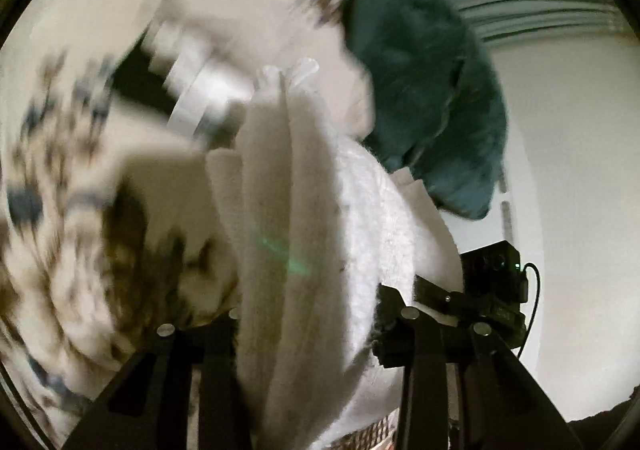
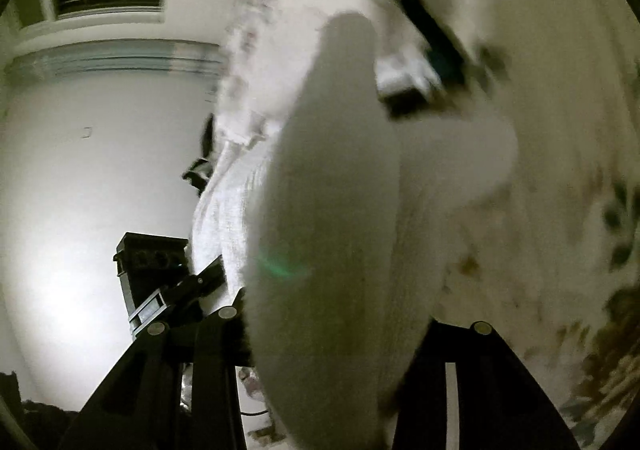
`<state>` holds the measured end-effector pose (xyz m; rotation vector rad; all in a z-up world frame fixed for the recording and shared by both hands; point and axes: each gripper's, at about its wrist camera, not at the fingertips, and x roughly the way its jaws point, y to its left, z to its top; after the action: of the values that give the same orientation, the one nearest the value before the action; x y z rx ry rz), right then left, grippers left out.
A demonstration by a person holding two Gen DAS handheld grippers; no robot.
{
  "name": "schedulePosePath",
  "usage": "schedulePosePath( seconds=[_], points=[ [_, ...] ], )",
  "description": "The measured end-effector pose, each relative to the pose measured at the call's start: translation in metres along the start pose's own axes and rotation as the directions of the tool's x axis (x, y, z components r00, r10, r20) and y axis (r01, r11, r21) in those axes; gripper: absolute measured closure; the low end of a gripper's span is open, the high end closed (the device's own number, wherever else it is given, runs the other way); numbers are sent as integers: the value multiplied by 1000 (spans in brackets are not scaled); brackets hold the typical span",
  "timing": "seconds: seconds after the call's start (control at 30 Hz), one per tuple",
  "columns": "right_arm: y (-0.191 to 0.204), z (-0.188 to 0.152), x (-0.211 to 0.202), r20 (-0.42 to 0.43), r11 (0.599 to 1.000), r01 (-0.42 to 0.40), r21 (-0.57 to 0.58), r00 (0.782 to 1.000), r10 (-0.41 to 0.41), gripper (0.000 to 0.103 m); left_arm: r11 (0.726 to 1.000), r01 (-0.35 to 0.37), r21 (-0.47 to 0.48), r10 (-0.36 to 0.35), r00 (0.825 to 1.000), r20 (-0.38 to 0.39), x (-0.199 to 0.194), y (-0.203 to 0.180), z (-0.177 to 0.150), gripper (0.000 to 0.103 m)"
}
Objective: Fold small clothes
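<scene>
- Between the two translucent fingertips of the left gripper, a fold of the white fuzzy knit garment was pinched, its cloth bunched in ridges running back toward the camera; the jaws stood closed on it.
- At the right gripper, the same white garment filled the gap between the black finger arms and hid the tips, so the jaws looked clamped on the cloth, though the pads themselves could not be seen.
- Both grips appeared to sit on an edge of the garment, probably so it could hang free of the surface and be carried over for a fold.
- Beyond it lay a cream bedspread with a dark floral print, badly blurred, which seemed to be the working surface.
- A dark teal fleece item lay just behind the white garment, apparently waiting its turn.
- Each view showed the other black gripper body close by, so the two grip points sat near each other.
- How far the fold had got could not be told.
</scene>
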<state>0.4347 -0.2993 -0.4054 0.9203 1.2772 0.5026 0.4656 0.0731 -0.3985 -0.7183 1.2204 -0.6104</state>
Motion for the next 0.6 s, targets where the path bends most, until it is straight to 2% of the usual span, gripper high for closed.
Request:
schedulePosePath(
  seconds=[0.13,0.17,0.27,0.33,0.4,0.5,0.6],
  points=[
    [68,58,-28,69,993,-31,-111,997,39,61,997,14,72,-19,997,77,-27,-49,67,71],
    [85,80,-31,90,990,-35,-138,995,48,61,996,11,89,-20,995,100,-31,-59,94,71],
    [110,140,-16,126,983,-38,-179,990,61,61,991,-29,130,10,990,142,-22,-64,158,69],
    [113,180,12,128,986,-39,-164,990,61,61,993,-57,106,42,989,145,-2,-51,192,69],
    [98,213,44,113,990,-27,-137,993,43,61,991,-106,87,94,987,129,27,-29,219,69],
    [67,252,98,69,997,19,-73,997,-14,61,978,-199,59,196,979,63,65,20,235,69],
    [37,265,134,24,996,80,-32,997,-79,61,975,-222,26,222,975,14,81,52,235,69]
  ],
)
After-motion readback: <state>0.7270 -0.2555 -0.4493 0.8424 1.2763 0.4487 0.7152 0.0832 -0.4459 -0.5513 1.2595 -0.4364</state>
